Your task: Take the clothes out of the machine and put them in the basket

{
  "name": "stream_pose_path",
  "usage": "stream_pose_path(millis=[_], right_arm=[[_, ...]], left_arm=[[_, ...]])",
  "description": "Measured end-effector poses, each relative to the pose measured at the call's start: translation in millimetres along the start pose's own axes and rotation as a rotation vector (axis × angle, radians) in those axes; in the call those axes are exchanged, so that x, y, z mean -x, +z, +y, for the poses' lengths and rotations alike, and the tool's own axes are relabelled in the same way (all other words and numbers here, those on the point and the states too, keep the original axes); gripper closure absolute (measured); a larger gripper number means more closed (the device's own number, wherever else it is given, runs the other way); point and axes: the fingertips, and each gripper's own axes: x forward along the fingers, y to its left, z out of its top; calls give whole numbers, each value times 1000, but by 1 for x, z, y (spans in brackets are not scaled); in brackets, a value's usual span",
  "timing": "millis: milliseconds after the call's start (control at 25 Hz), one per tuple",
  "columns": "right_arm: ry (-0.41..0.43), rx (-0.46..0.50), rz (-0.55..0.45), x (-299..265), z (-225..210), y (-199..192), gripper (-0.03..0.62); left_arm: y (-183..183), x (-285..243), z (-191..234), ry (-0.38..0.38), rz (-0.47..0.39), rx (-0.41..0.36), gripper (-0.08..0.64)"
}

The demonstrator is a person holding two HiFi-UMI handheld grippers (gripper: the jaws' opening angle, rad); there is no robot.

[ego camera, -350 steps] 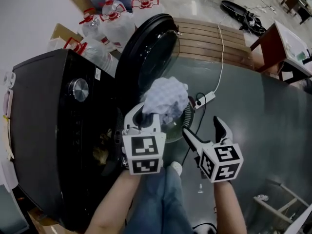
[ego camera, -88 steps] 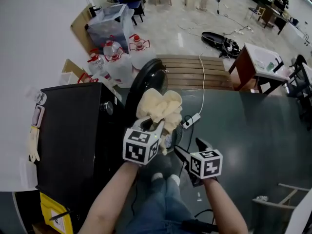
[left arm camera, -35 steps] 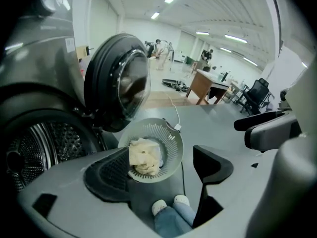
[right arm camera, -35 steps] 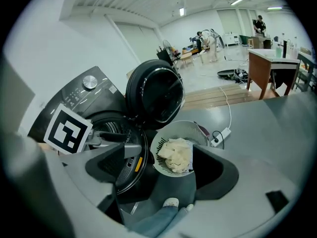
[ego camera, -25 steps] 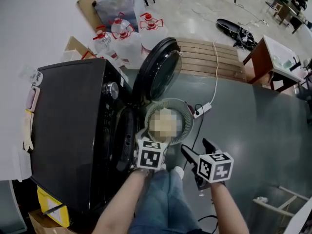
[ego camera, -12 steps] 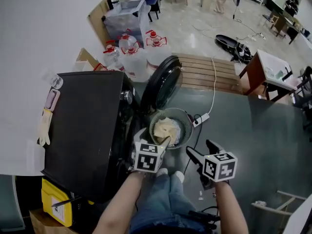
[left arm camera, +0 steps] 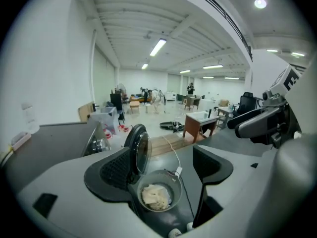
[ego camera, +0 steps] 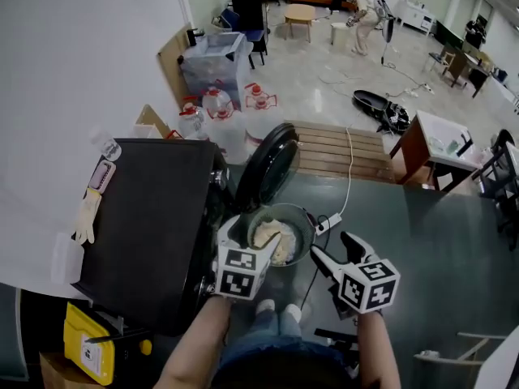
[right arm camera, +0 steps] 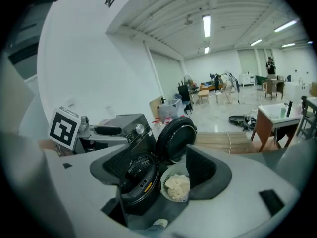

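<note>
The cream crumpled cloth (ego camera: 272, 241), earlier carried by the left tool (ego camera: 253, 237), is now laid in the round mesh basket (ego camera: 308, 225).
The black front-loading washing machine (ego camera: 154, 225) is left open. Both tools are held apart and empty, and the right tool (ego camera: 340, 254) has just been narrowed on nothing. A white power strip (ego camera: 328, 220) is seen beside the basket.

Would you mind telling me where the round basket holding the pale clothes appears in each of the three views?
Head view: basket at centre, just below the open door of the machine.
Left gripper view: basket low centre, below and slightly right of the door.
Right gripper view: basket low centre, beneath the door.
Shared landmark: the round open door.
</note>
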Motion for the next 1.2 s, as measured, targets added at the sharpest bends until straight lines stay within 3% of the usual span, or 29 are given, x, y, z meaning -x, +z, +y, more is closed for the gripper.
stream_pose_path(millis=[320,480,640,840,920,1200], right_arm=[[-42,134,-141,25,9,48,327],[-31,160,-246,41,13,74,417],[-14,237,-327,53,24,98,469],[-70,332,-355,71,23,126,561],[-69,354,-384,77,25,136,589],[-108,439,-440,90,30,151,589]], left_arm=[[44,34,11,21,-151,-44,166],[72,58,5,-23,-296,-118,205],[92,78,17,45,-384,-158,324],[126,106,26,107,-507,-217,448],[139,118,31,136,-560,-221,557],[169,141,42,175,-649,-226,557]])
